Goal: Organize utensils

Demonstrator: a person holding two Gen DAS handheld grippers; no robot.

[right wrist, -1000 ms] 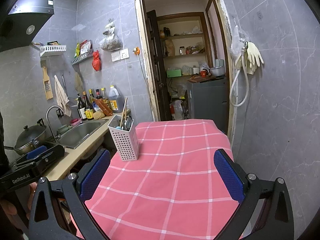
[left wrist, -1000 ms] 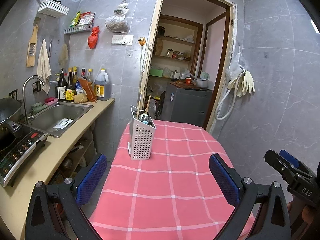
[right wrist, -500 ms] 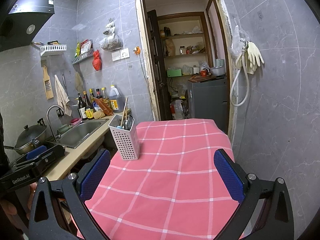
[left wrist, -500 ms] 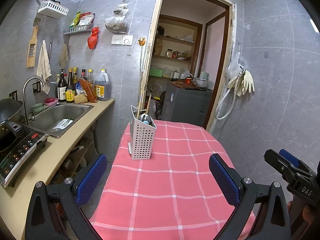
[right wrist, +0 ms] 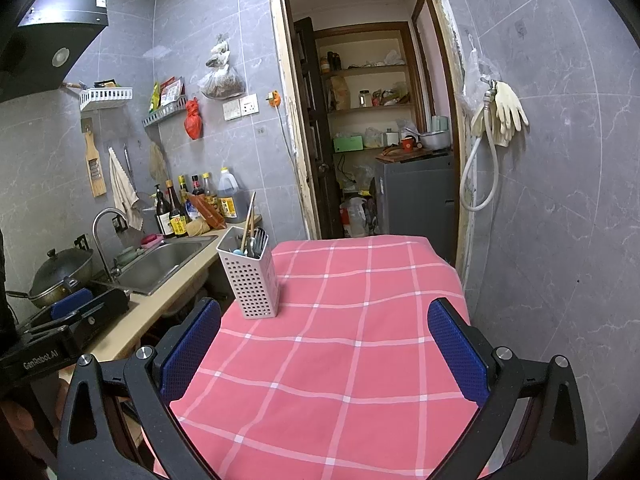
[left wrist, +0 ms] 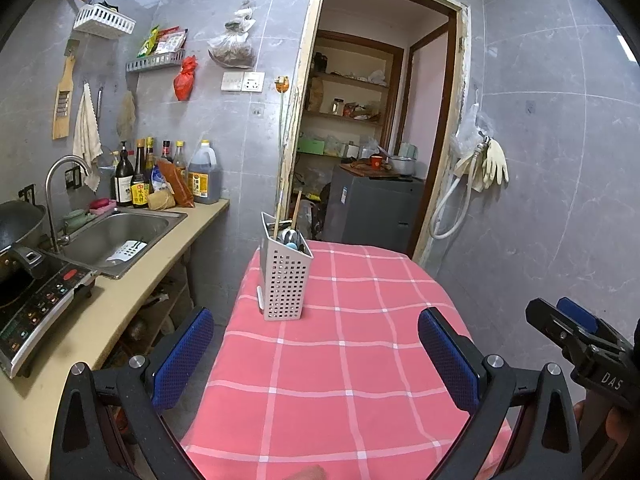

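state: left gripper (left wrist: pixel 316 354) and right gripper (right wrist: pixel 324 344) both hovering with fingers spread wide, gripping nothing | utensil holder (right wrist: pixel 249 276) standing upright near the surface's (right wrist: pixel 360 340) left edge, utensils (right wrist: pixel 252 236) inside | risk: a sideways nudge tipping the light holder off that edge

1. A table (left wrist: pixel 360 380) (right wrist: pixel 360 340) is covered by a pink cloth with a white check, which hangs over its edges.
2. A white perforated holder (left wrist: pixel 285 280) (right wrist: pixel 250 280) stands upright on the cloth, near the table's far left corner.
3. The holder is the only thing seen standing on the cloth, with utensil handles sticking out of its top.
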